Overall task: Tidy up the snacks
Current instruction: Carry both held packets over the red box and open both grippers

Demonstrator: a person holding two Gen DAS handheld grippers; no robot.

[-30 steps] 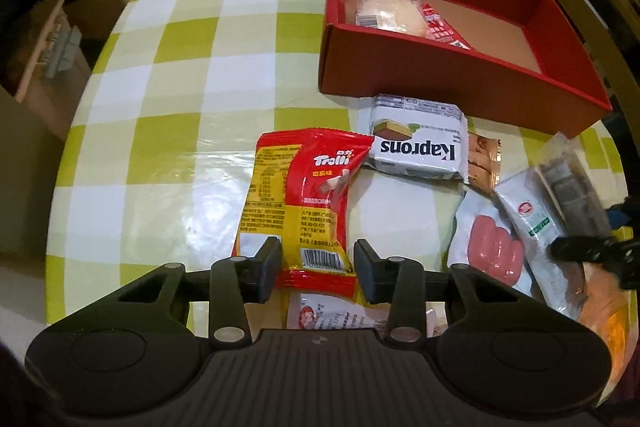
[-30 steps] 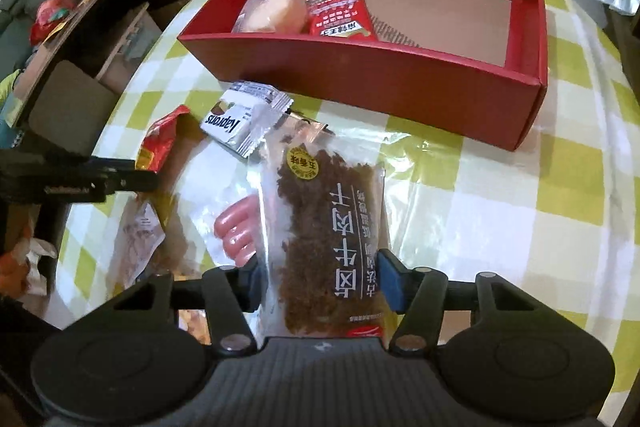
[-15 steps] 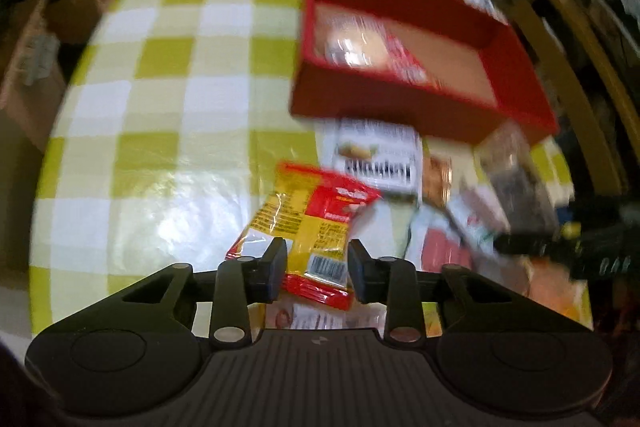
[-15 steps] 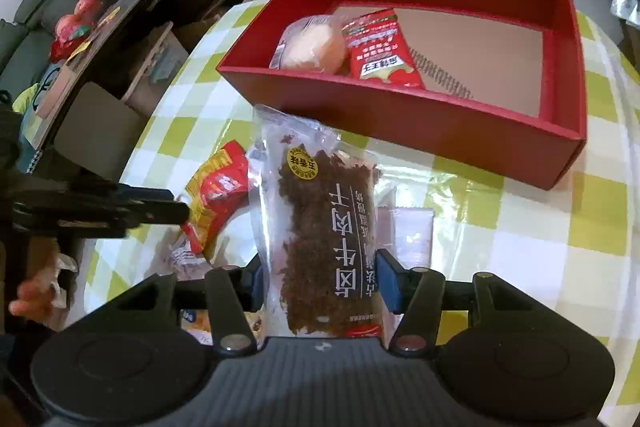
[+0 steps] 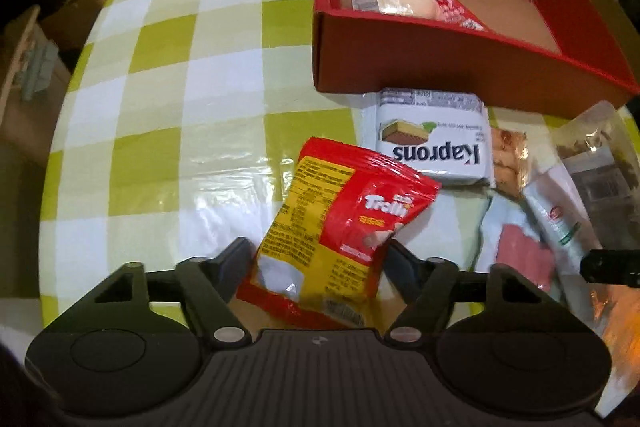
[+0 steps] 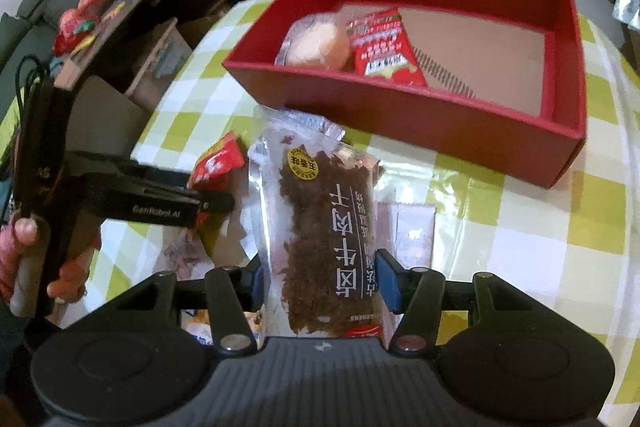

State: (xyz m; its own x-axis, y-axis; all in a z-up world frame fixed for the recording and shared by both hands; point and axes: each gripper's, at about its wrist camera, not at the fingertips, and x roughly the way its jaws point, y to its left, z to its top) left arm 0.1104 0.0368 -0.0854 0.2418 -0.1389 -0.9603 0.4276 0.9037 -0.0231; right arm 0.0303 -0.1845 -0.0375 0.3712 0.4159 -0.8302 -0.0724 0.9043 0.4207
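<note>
My left gripper (image 5: 318, 257) is shut on a red and yellow Trolli bag (image 5: 340, 223) and holds it tilted above the checked table. My right gripper (image 6: 320, 275) is shut on a clear bag of dried beef (image 6: 320, 219), lifted in front of the red box (image 6: 400, 111). The red box (image 5: 440, 59) holds a bun pack (image 6: 316, 45) and a small red packet (image 6: 384, 51). A white Kaprons wafer pack (image 5: 434, 143) lies in front of the box. The left gripper also shows in the right wrist view (image 6: 212, 205).
More snack packs lie at the table's right in the left wrist view: a sausage pack (image 5: 520, 255) and a brown packet (image 5: 508, 163). The green and white checked cloth (image 5: 180, 107) covers a round table. Shelves and furniture stand beyond the table's left edge.
Both grippers have risen with their bags. The Trolli bag has left the table and tilted. The dried beef bag has moved up and closer to the red box.
</note>
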